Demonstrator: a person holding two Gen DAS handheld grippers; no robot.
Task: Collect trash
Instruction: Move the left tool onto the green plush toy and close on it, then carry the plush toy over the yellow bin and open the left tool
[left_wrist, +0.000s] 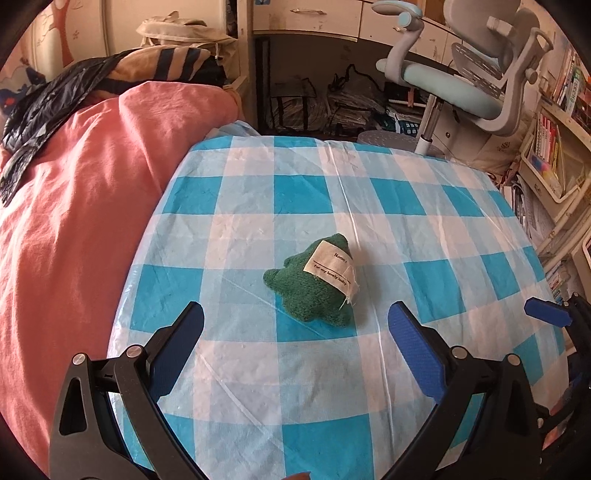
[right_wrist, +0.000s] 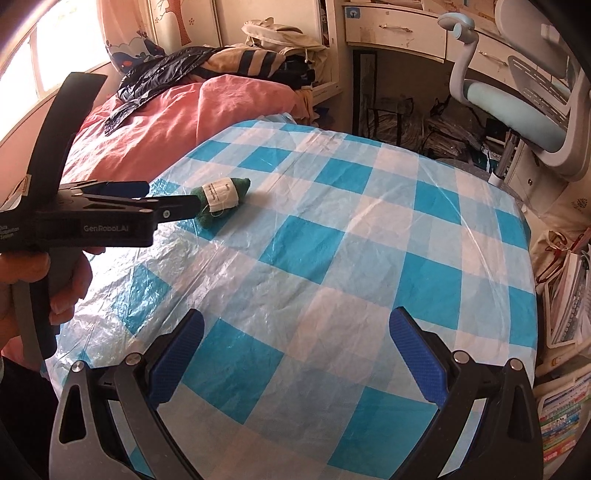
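A small green knitted item with a white label (left_wrist: 317, 281) lies on the blue-and-white checked plastic cloth (left_wrist: 258, 369) that covers the table. My left gripper (left_wrist: 295, 325) is open, its blue pads either side of the item and just short of it. From the right wrist view the same item (right_wrist: 221, 197) lies at the far left of the cloth (right_wrist: 332, 258), with the left gripper's fingers (right_wrist: 173, 208) beside it. My right gripper (right_wrist: 295, 332) is open and empty over the middle of the cloth. Its fingertip (left_wrist: 546, 314) shows at the right edge of the left wrist view.
A pink duvet (left_wrist: 74, 221) with a black bag (left_wrist: 40, 110) on it lies left of the table. A pale blue office chair (left_wrist: 469, 81) and a desk stand behind. Bookshelves (left_wrist: 554, 147) and stacked books (right_wrist: 565, 314) line the right side.
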